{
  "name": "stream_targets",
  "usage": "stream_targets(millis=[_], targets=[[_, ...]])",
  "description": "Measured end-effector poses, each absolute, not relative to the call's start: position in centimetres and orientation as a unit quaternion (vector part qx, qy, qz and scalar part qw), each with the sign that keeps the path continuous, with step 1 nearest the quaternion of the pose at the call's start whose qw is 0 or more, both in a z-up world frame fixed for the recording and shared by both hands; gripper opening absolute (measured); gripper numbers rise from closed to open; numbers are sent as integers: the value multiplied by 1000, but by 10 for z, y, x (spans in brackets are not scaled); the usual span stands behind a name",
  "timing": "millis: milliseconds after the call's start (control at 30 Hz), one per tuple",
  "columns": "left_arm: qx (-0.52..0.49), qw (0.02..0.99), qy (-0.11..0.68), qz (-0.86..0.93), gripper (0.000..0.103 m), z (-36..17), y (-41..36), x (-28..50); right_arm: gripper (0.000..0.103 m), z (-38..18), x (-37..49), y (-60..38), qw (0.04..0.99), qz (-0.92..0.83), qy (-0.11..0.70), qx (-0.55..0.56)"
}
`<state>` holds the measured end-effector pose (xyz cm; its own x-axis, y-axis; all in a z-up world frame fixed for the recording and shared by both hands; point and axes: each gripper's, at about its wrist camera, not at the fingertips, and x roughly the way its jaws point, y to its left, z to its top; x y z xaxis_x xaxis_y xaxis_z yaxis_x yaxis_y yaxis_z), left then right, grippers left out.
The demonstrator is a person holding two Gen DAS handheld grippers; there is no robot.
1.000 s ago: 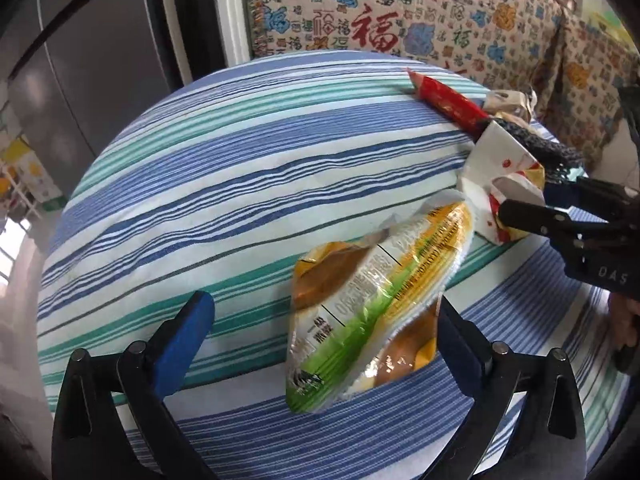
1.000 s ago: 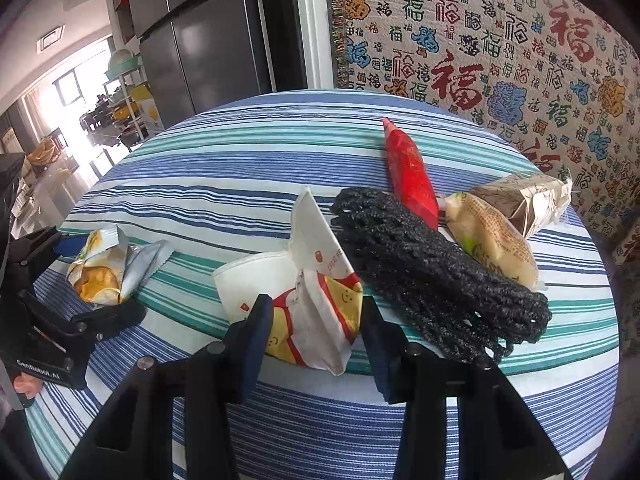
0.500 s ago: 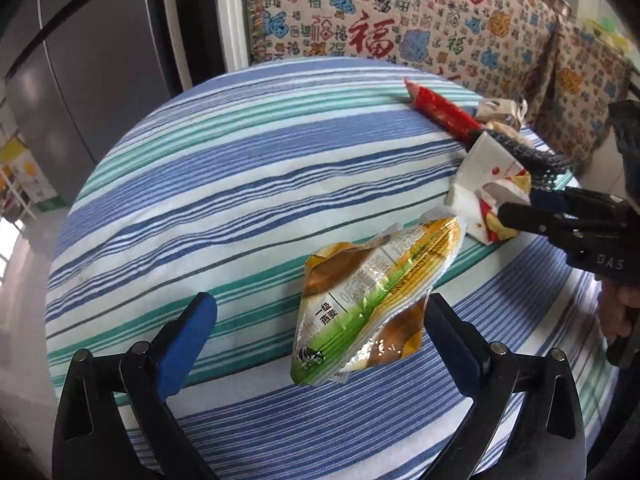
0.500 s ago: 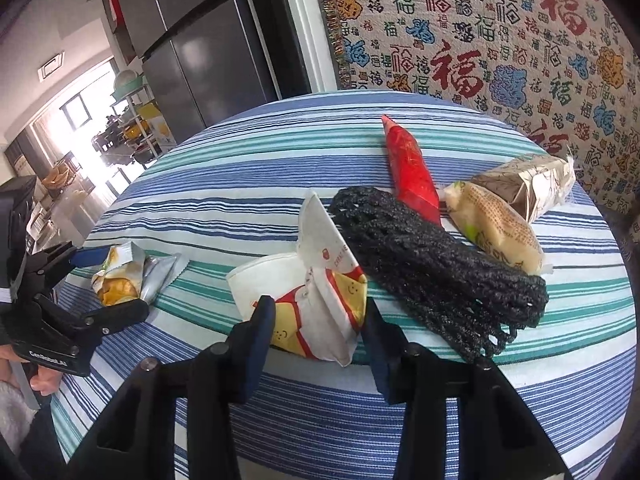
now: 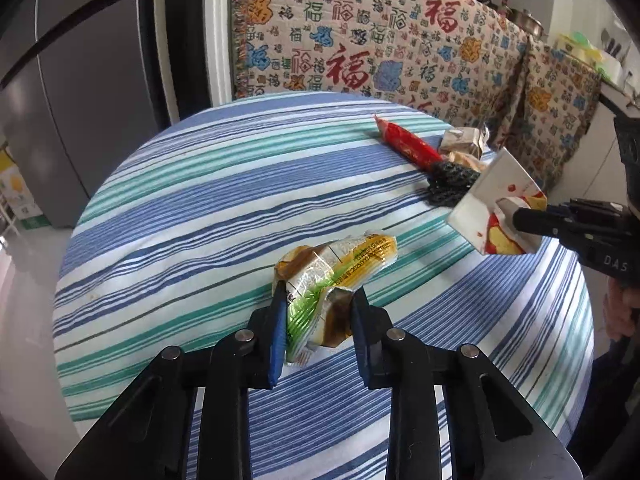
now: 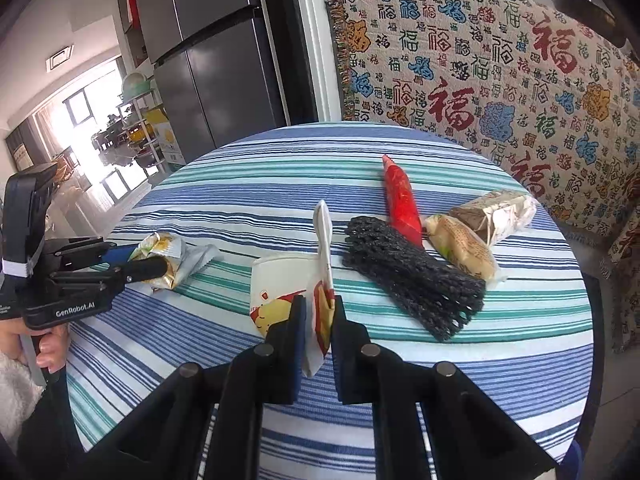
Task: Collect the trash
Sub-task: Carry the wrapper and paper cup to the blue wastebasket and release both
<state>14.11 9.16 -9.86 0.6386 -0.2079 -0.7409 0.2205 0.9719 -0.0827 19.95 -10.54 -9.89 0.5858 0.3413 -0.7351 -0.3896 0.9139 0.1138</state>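
Blue-teal-white striped tablecloth (image 5: 200, 208); red packet (image 6: 401, 196); black mesh (image 6: 412, 276); yellow-green wrapper (image 5: 332, 276).

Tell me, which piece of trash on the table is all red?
The long red wrapper, lying flat at the far side of the striped table. Beside it, the net bag is black and the two snack packets are tan and brown.

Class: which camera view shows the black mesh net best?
The right wrist view: the mesh net lies in full on the striped table, beside the red packet. In the left wrist view the paper carton hides part of it.
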Motion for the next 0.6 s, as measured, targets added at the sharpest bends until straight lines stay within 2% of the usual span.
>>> stream_targets(millis=[333,600], targets=[[-16,912,381,-151,22,-83,78,130,12,-76,163,-174,903,160,398,-31],[-13,910,366,-193,20,-74,35,125,12,-70,136,-236,910,110,399,-18]])
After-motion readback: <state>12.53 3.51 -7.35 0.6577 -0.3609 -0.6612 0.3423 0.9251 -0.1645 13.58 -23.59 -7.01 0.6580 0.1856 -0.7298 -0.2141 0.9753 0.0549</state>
